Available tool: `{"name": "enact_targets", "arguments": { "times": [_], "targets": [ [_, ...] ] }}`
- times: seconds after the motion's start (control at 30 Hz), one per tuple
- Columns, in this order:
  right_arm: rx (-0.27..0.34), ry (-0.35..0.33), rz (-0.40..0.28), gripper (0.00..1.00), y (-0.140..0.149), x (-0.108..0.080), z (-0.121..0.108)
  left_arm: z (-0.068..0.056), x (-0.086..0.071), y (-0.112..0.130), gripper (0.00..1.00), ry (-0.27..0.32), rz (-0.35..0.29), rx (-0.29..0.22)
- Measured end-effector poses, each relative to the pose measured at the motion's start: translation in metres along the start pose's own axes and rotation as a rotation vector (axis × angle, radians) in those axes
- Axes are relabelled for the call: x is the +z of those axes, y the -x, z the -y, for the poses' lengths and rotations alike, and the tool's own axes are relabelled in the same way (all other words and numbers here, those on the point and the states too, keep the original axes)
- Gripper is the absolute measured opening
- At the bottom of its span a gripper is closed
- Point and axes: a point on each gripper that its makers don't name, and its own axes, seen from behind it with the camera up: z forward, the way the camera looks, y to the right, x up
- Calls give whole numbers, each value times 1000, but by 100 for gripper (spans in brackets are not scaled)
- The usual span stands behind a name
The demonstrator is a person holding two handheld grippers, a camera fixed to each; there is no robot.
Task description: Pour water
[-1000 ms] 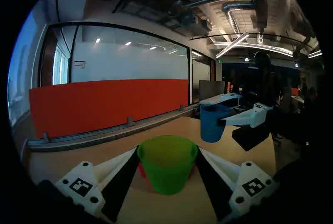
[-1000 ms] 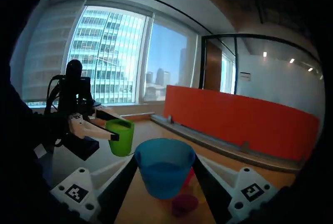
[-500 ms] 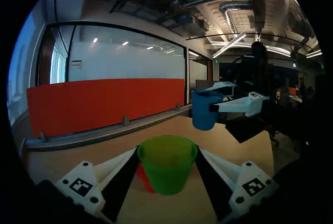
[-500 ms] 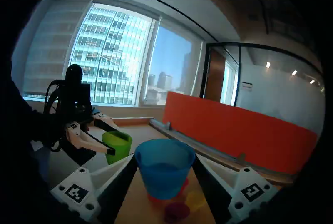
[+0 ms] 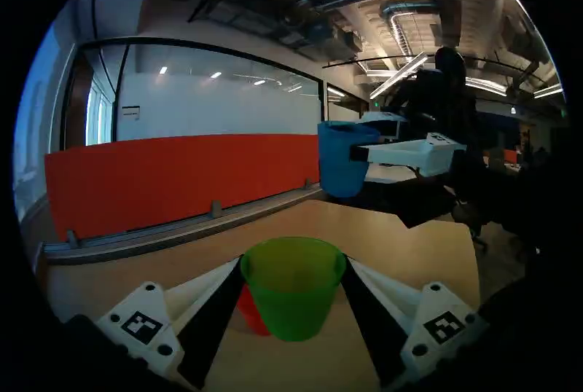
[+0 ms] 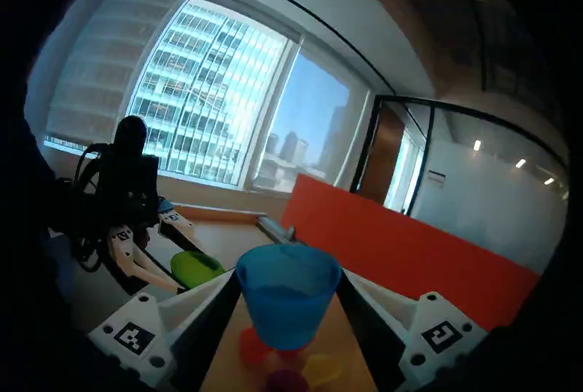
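Note:
My left gripper [image 5: 293,291] is shut on a green cup [image 5: 293,286], held upright just above the wooden table [image 5: 408,235]. My right gripper [image 6: 288,303] is shut on a blue cup [image 6: 288,303] with water in it. In the left gripper view the blue cup [image 5: 341,159] hangs higher up and to the right of the green cup, apart from it, with the right gripper's white fingers [image 5: 397,152] on it. In the right gripper view the green cup [image 6: 193,268] sits lower left, between the left gripper's fingers [image 6: 142,264].
A red cup [image 5: 251,308] stands on the table behind the green one. Red, yellow and purple cups [image 6: 284,366] lie below the blue cup. An orange partition [image 5: 182,173] with a rail runs along the table's far edge. Large windows [image 6: 211,122] stand beyond.
The right gripper has lifted the blue cup higher and moved it closer above the green cup. The left gripper has kept the green cup nearly still.

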Motion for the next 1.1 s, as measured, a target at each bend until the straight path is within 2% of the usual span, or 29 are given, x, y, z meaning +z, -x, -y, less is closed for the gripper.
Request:
{"name": "enact_targets", "arguments": {
  "times": [0.6, 1.1],
  "targets": [
    [-227, 10, -9, 91, -31, 16, -12, -18, 2, -1, 89, 36, -7, 7],
    [-377, 11, -9, 91, -51, 27, -15, -23, 6, -4, 89, 53, -17, 5]
  ]
}}
